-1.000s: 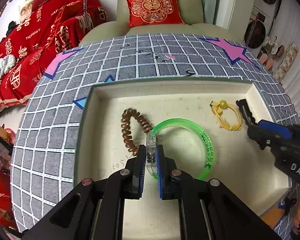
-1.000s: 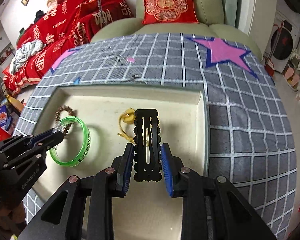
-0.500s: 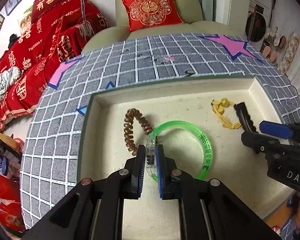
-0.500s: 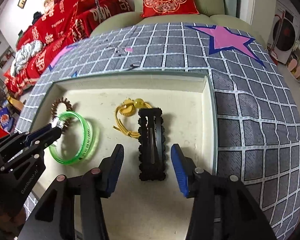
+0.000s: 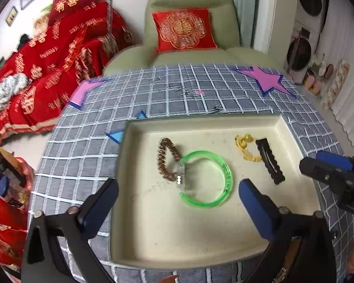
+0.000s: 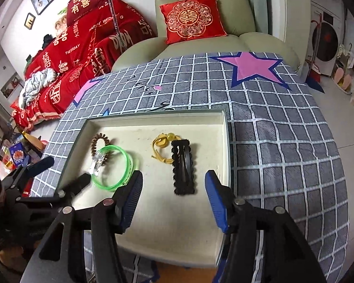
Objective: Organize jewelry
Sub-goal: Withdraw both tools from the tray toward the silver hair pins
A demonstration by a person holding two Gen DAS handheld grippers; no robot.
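- Both my claws are wide open right now, nothing in either. My left gripper (image 5: pixel 177 202) hangs over the near edge of the cream tray (image 5: pixel 200 123), and my right gripper (image 6: pixel 173 200) sits just short of the black hair clip (image 6: pixel 183 166).
- All the jewelry is lying in the tray. From the left cam the green bangle (image 5: pixel 206 179) is dead centre, the brown spiral hair tie (image 5: pixel 166 159) touches it at about 10 o'clock, and the yellow cord bracelet (image 5: pixel 245 147) plus the clip are off at 2 o'clock, touching each other.
- Handling guesses: the bangle looks like rigid, slick plastic and very light, so I'd pinch across the band, probably at the clear clasp section (image 5: pixel 181 176) where it's chunkier.
- The spiral tie looks squishy and springy, grab anywhere, it may stretch.
- The clip looks flat and stiff; take it by its long edges.
- The cord is floppy, the bead end is the best handle.
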